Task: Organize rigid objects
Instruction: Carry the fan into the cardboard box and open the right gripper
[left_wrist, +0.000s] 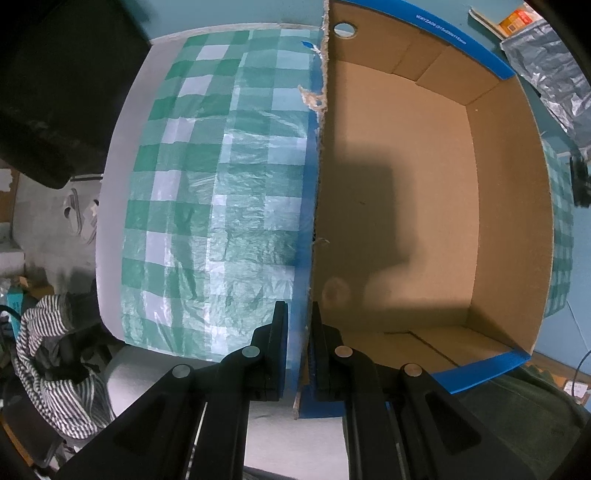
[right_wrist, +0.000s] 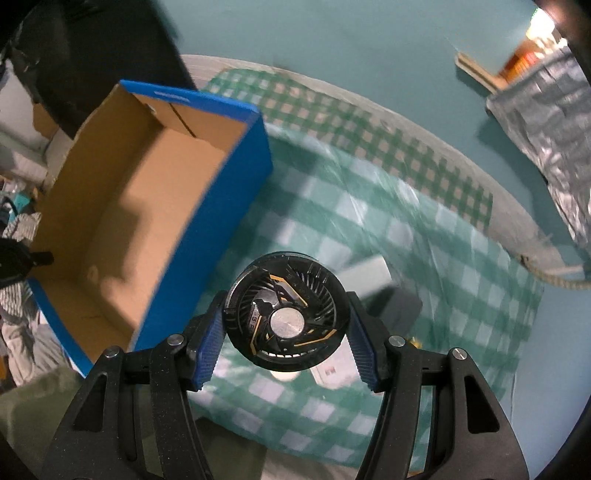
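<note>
Left gripper (left_wrist: 299, 347) is clamped on the side wall of the cardboard box (left_wrist: 424, 206), one finger outside against the blue face, one inside. It points straight down. Best reading: it's there to pin the box so it doesn't slide on the slick checked tablecloth (left_wrist: 221, 166) when something gets dropped in. The box wall's top edge is torn and ragged near the far end, so gripping low toward the near corner makes sense.

Box is empty inside, only a shadow on the floor of it.

Right gripper (right_wrist: 284, 321) holds a round black fan (right_wrist: 284, 314), pads pressing on opposite sides of its rim, about half-way open because the fan is wide. Fan is up in the air, clear of the cloth, face toward the camera, silver hub in the middle. Rim grip keeps the blades untouched and lets it go in flat.

In the right wrist view the box (right_wrist: 140, 206) sits to the left of the fan, open top facing up. The fan isn't over the opening yet.

Under the fan there's more stuff on the cloth: a grey-white block (right_wrist: 373, 273) and something white with a label, too blurred to identify.

Likely next: carry the fan left over the blue wall, lower, release.
</note>
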